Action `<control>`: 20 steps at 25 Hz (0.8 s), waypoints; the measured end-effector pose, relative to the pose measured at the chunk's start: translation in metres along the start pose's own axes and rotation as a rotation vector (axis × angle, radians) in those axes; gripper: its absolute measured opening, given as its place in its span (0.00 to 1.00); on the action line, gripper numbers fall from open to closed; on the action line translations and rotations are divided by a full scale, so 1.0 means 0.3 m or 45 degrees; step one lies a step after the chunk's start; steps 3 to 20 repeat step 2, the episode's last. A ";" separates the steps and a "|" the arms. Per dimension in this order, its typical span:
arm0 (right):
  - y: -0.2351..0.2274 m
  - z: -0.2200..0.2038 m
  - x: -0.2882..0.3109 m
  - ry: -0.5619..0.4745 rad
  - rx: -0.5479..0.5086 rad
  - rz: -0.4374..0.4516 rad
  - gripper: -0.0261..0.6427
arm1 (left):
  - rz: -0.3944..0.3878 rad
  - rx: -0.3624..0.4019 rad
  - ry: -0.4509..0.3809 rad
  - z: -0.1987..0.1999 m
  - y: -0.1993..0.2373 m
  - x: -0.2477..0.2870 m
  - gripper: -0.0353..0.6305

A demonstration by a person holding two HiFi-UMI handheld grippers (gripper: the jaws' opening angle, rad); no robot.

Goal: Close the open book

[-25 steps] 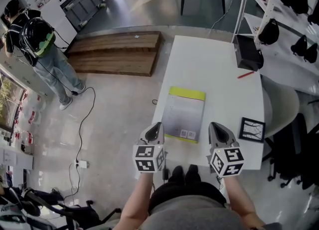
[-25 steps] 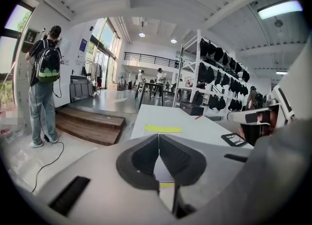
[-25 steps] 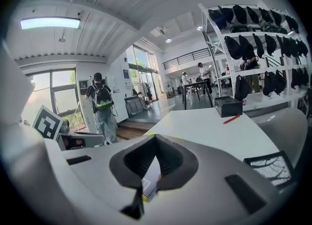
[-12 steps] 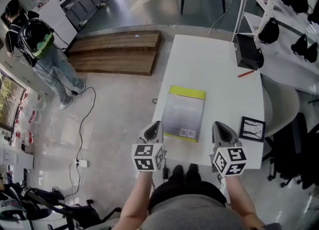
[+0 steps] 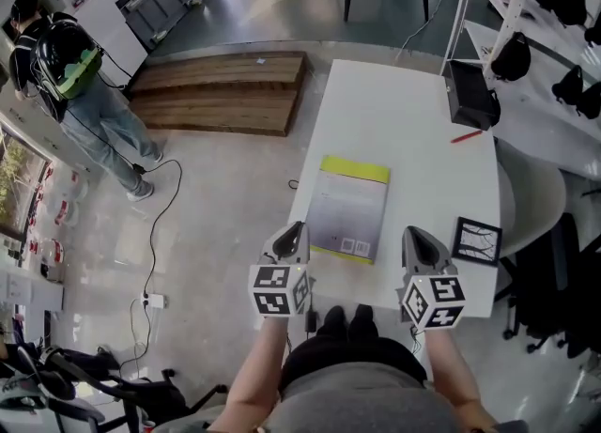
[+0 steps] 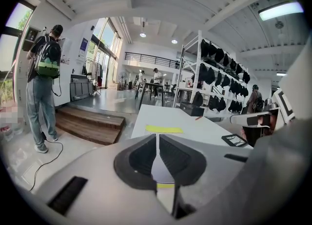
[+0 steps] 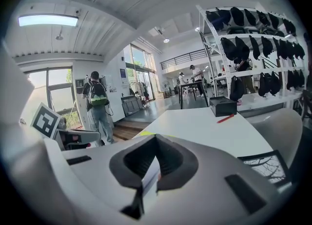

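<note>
Looks finished: closed grey-and-yellow paperback book (image 5: 349, 208) lying flat on the white bench (image 5: 413, 121), just ahead of and between the 2 tools. Left tool (image 5: 296, 228) and right tool (image 5: 414, 232) pressed together, gripping nothing; seemingly nothing left.

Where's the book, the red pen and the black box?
book (image 5: 349, 210), head view, middle of its grey cover.
red pen (image 5: 465, 137), head view, middle of its shaft.
black box (image 5: 470, 95), head view, its top face.

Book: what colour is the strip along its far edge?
Yellow-green; the rest of the book is grey. Clearest in the head view.
</note>
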State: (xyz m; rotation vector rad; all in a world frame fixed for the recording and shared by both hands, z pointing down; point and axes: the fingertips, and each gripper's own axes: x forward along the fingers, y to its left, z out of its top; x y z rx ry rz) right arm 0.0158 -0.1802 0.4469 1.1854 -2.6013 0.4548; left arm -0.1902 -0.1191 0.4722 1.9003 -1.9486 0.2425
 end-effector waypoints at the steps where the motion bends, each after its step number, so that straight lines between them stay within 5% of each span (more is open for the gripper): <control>1: -0.004 -0.002 0.000 0.002 0.000 -0.002 0.04 | -0.006 -0.007 0.001 -0.001 -0.002 0.004 0.07; 20: -0.008 -0.003 -0.001 0.004 0.001 -0.005 0.04 | -0.012 -0.014 0.001 -0.002 -0.004 0.008 0.07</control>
